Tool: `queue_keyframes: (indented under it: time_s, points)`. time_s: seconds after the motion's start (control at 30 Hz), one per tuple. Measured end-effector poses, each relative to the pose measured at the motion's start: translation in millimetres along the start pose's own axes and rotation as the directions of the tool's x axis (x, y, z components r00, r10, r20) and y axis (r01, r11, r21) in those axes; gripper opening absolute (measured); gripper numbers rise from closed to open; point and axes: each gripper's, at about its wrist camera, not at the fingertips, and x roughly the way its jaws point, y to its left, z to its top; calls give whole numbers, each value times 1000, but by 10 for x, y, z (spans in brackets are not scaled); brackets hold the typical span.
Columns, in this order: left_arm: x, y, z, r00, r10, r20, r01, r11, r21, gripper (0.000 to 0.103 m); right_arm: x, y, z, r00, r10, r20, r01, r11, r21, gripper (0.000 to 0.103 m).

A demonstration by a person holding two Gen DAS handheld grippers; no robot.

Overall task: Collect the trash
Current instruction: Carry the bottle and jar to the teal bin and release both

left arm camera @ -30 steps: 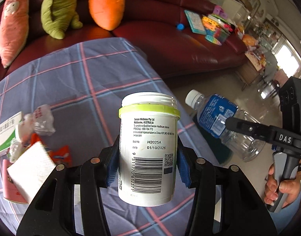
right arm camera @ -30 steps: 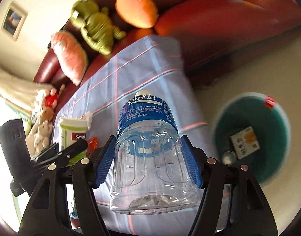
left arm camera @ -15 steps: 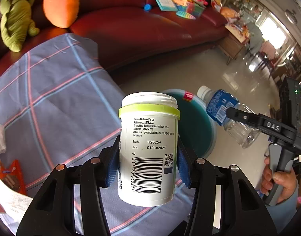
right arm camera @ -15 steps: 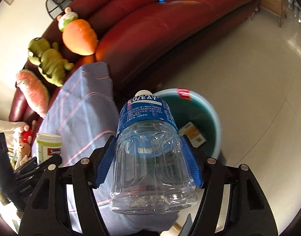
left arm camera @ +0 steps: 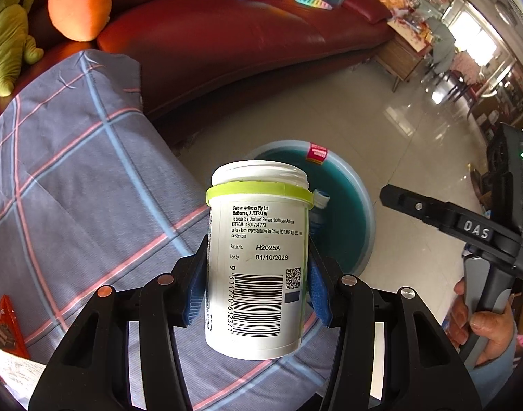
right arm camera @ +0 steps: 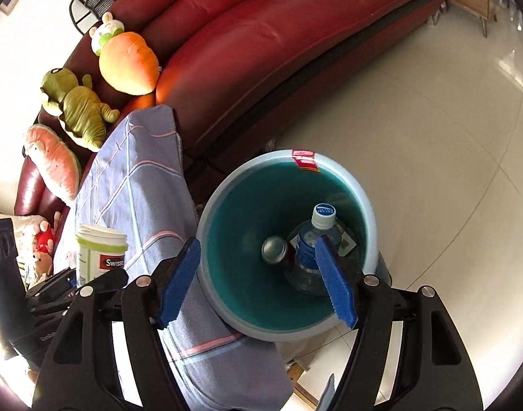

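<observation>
**One bottle binned, the white tub next**

Our left gripper holds the white plastic supplement tub with the lime-green band, its blue pads pressed on the lower half of the tub's wall. The tub stands upright between the jaws, above the edge of the grey-blue checked cloth and just short of the teal round plastic waste bin, which lies at about two o'clock from it on the floor.

We judge the tub stiff and light: a smooth, hard-walled cylinder that will not crush, but whose glossy label could slip if the pads sat only on the rim. The present mid-to-low grip across the full width looks sound; the threaded neck at twelve o'clock is the worse place to take it.

Our right gripper has just been opening, and its jaws stand wide with nothing between them. The clear plastic drink bottle with the blue label and white cap lies inside the bin, well below the pads.

The right wrist view looks straight down into the bin and shows what the left cannot: the bottle leaning toward three o'clock, a metal can beside it, and a card underneath. The left wrist view shows only the bottle's cap peeping past the tub, but it alone shows the tub's grip and the hand holding the right tool.
</observation>
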Motion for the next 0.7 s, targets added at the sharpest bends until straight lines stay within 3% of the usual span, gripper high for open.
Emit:
queue_keyframes:
  time_s: [0.07, 0.37, 0.4, 0.53, 0.7]
  points:
    - [44, -43, 22, 1000, -4, -6, 4, 1000, 8, 51, -52, -45, -1, 1000, -11, 10, 11, 1000, 9, 72]
    - [231, -251, 56, 999, -33, -30, 34, 999, 39, 52, -208, -121, 19, 997, -74, 29, 73, 997, 11, 76]
    - [254, -287, 53, 999, -35, -33, 37, 998, 45, 54, -218, -125, 18, 997, -76, 31, 76, 997, 13, 76]
    - [238, -364, 47, 1000, -12, -2, 12, 998, 66, 84, -249, -132, -2, 996, -87, 32, 87, 996, 21, 76]
    - [128, -330, -2, 1000, 5, 25, -7, 998, 69, 88, -266, -106, -23, 995, -91, 28, 90, 996, 25, 76]
